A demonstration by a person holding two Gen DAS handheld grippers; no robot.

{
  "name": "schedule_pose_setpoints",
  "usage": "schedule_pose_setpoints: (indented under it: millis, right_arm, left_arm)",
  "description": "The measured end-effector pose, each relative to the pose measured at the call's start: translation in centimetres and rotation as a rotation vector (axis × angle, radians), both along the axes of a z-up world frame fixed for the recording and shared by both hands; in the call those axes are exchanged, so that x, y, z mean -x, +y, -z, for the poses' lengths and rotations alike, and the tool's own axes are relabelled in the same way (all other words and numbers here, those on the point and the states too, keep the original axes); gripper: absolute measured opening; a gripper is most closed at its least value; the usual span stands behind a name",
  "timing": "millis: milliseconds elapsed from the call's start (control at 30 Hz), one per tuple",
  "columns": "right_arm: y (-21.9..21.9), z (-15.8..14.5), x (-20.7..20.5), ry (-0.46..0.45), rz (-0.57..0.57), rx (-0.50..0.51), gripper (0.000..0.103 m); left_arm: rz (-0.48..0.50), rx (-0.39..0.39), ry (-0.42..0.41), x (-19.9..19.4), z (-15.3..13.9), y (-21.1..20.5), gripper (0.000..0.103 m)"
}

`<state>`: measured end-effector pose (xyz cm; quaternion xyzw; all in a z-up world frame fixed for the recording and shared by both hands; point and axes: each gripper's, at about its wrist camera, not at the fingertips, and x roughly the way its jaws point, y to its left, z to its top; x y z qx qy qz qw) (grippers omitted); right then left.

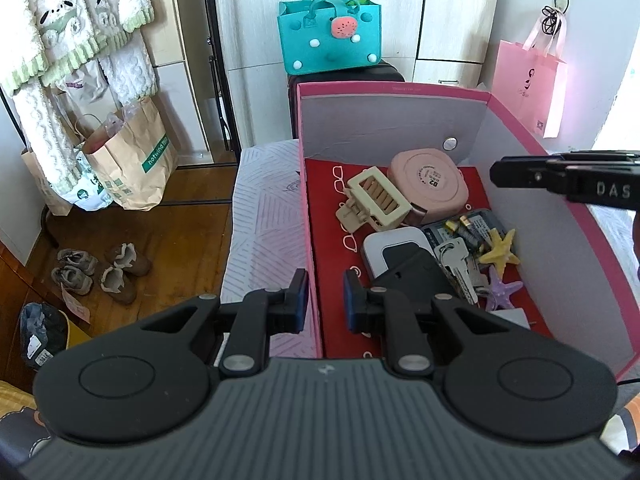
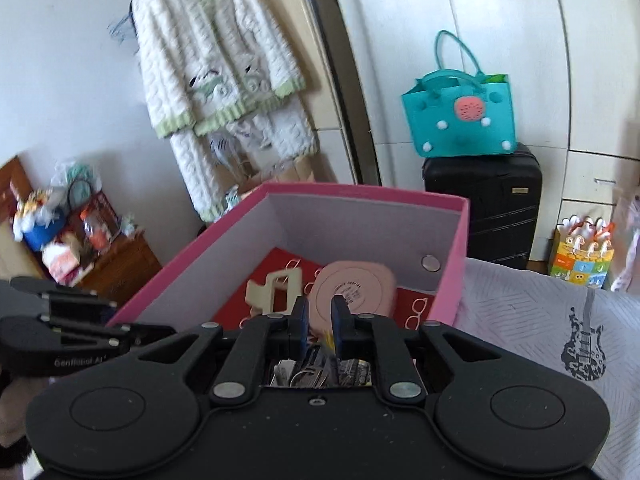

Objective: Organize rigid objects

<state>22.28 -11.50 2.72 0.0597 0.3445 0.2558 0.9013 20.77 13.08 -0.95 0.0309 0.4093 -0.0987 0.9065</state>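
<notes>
Legible text | "hotwind" on green band of brown paper bag point(image 1: 132, 160), 9 o'clock | "D2" on pink round case point(image 1: 430, 180), centre | "DAS" on right gripper point(image 1: 496, 174), 3 o'clock | other print unreadable

In the box point(image 1: 400, 98) on my bed point(image 1: 264, 216), the round case point(image 1: 430, 178) lies at the far wall, the hair clip point(image 1: 376, 200) left of it, keys point(image 1: 456, 262) and starfish point(image 1: 500, 254) along the right wall.
</notes>
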Motion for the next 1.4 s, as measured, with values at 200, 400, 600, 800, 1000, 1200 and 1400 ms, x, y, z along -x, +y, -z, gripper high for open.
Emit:
schedule_pose_setpoints:
  millis: [200,400,600,800,1000,1200,1400]
  right_arm:
    - [-1.2,-0.8,1.5,-0.012,0.032,-0.015,0.023]
    - [-2.5,-1.2,3.2,-0.010,0.074,-0.018,0.025]
    - [-3.5,-1.7,5.3,-0.032,0.113,-0.027,0.026]
    - [-3.6,-3.3,7.5,-0.098,0.122,-0.025,0.030]
    - [-4.2,-4.2,10.0,-0.135,0.156,-0.016,0.041]
    - [-5.5,-4.9,12.2,-0.137,0.197,-0.005,0.064]
    - [-7.5,-6.0,14.3,-0.122,0.329,-0.016,0.103]
  left_arm:
    - [-0.002,0.010,-0.001,0.1,0.0,0.2,0.016]
    - [-0.015,0.013,-0.007,0.3,-0.1,0.2,0.016]
    - [-0.029,0.020,-0.012,0.8,-0.4,0.1,0.016]
    - [-0.110,-0.009,-0.093,2.4,-2.4,0.5,0.017]
    - [-0.149,0.028,-0.146,5.0,-4.8,0.5,0.028]
    - [-0.109,0.070,-0.184,8.1,-6.5,-2.0,0.058]
    - [-0.093,0.117,-0.182,9.8,-7.4,-4.2,0.100]
